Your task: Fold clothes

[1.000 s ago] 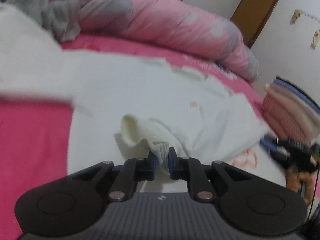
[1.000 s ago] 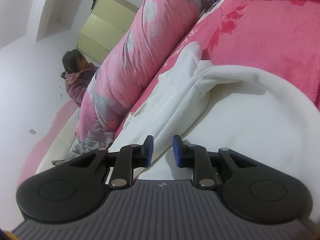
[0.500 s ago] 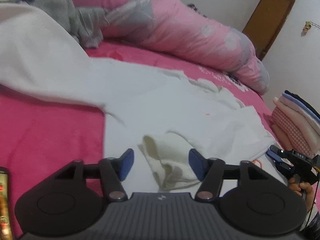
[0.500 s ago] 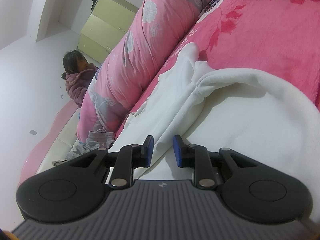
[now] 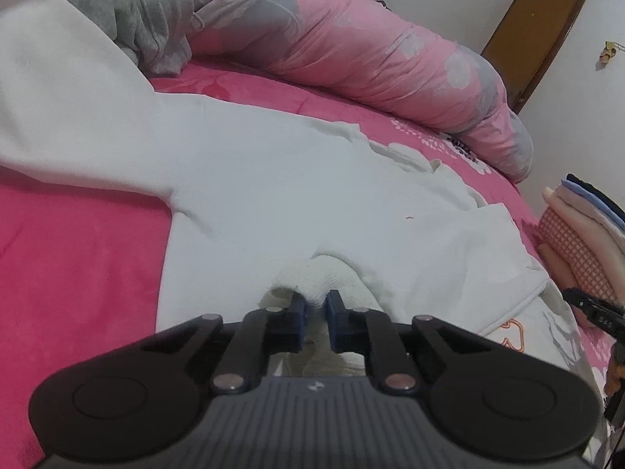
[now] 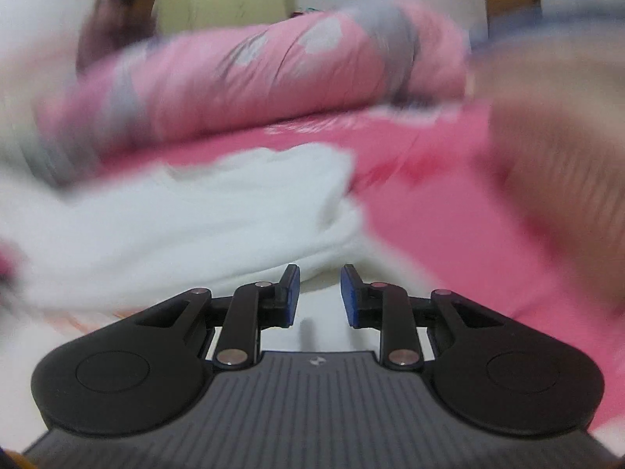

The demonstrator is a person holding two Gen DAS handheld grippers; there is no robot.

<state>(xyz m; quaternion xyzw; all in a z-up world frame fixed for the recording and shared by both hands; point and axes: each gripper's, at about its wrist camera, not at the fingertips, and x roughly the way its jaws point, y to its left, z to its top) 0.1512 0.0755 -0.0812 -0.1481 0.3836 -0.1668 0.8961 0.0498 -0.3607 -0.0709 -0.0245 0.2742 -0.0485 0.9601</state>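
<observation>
1. Pink bedding covers the bed [image 5: 78, 273], with a rolled pink quilt [image 5: 351, 51] along its far side.
2. Left gripper [image 5: 314, 306] is nearly closed, pinching the ribbed cuff [image 5: 332, 277] of the white sweatshirt [image 5: 273, 179] spread over the bed.
3. Right gripper [image 6: 319, 288] stands partly open and holds nothing; its view is blurred, white cloth just beyond.
4. For a neat fold, keep the cuff pinched, carry the sleeve flat across the body and smooth wrinkles before releasing.

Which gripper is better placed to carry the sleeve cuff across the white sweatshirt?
Left. The left gripper is shut on the cuff; the right gripper holds nothing.
</observation>
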